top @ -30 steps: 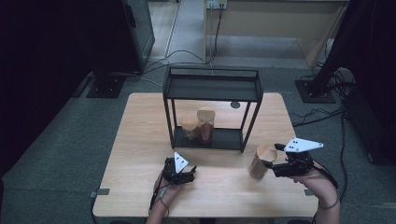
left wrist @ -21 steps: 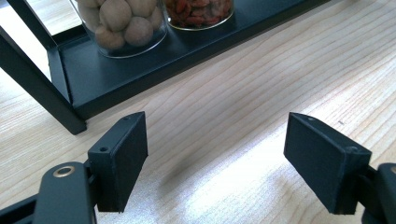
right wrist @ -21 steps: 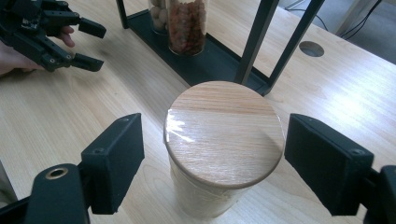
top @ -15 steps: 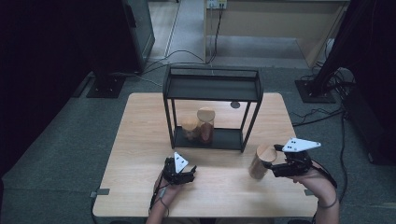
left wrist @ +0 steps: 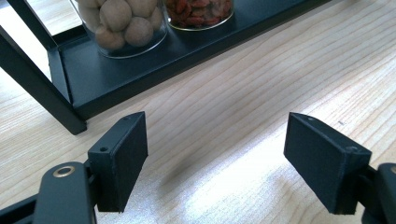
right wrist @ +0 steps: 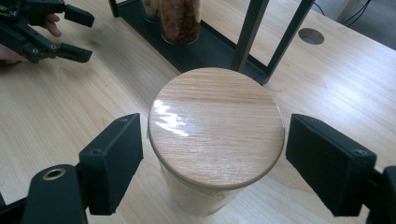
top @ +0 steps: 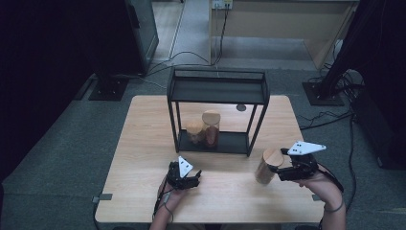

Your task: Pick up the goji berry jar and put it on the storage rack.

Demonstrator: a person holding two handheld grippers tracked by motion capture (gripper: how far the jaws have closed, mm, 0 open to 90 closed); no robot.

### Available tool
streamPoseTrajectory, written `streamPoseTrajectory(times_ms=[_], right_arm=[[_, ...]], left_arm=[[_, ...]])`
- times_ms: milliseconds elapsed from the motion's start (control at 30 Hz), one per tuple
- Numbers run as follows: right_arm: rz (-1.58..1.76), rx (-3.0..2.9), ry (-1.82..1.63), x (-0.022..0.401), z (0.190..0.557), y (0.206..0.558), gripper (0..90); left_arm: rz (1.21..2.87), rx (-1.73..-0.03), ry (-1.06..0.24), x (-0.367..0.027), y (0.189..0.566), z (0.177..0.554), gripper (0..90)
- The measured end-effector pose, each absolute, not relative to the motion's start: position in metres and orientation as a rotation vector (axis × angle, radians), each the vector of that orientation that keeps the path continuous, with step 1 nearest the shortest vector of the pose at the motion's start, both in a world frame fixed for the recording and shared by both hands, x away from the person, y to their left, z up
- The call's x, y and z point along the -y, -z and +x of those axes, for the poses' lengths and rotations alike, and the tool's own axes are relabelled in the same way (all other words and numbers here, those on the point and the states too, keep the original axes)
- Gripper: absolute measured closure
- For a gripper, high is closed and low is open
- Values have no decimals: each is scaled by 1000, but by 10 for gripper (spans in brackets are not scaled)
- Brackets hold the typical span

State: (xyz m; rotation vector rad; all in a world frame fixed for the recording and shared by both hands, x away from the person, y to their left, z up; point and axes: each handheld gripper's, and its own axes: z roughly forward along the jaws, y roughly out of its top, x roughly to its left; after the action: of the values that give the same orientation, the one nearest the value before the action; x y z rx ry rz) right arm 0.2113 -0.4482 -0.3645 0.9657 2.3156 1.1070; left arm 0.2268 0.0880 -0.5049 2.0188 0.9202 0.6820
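A glass jar with a round wooden lid (right wrist: 215,126) stands on the table (top: 143,143) at the front right. My right gripper (right wrist: 212,128) is open, one jaw on each side of the lid and neither pressing it. From above, the right gripper (top: 278,166) sits just right of that jar (top: 266,165). My left gripper (top: 185,173) rests open near the front middle, with bare wood between its jaws (left wrist: 217,128). It faces the black rack (top: 218,91).
On the rack's lower shelf (left wrist: 140,65) stand two jars, one of round nuts (left wrist: 123,23) and one of red dried berries (left wrist: 201,11). A cable hole (right wrist: 311,36) lies behind the rack. The left gripper (right wrist: 70,32) shows far off in the right gripper view.
The right gripper has edged slightly left toward the lidded jar. The left gripper and the jars have not moved.
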Motion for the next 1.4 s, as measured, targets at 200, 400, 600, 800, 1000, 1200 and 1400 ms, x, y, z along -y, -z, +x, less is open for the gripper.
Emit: streamPoseTrajectory(times_ms=[200,400,600,800,1000,1200,1400], right_arm=[[970,-2321,-1104,447,215,368,183],[973,-2343,-1097,444,221,371,179],[980,-2357,-1079,439,226,374,177],[987,-2373,-1063,436,232,378,177],[999,-2385,-1056,433,236,381,177],[1011,-2398,-1047,433,240,383,177],[1020,-2402,-1044,434,242,386,178]], left_arm=[[2019,-920,-682,-88,505,227,217],[2018,-920,-682,-88,505,227,217],[2016,-921,-682,-88,505,227,217],[2013,-921,-682,-89,505,226,217],[2011,-921,-681,-89,506,226,217],[2010,-923,-679,-89,506,226,217],[2009,-923,-679,-89,506,226,217]])
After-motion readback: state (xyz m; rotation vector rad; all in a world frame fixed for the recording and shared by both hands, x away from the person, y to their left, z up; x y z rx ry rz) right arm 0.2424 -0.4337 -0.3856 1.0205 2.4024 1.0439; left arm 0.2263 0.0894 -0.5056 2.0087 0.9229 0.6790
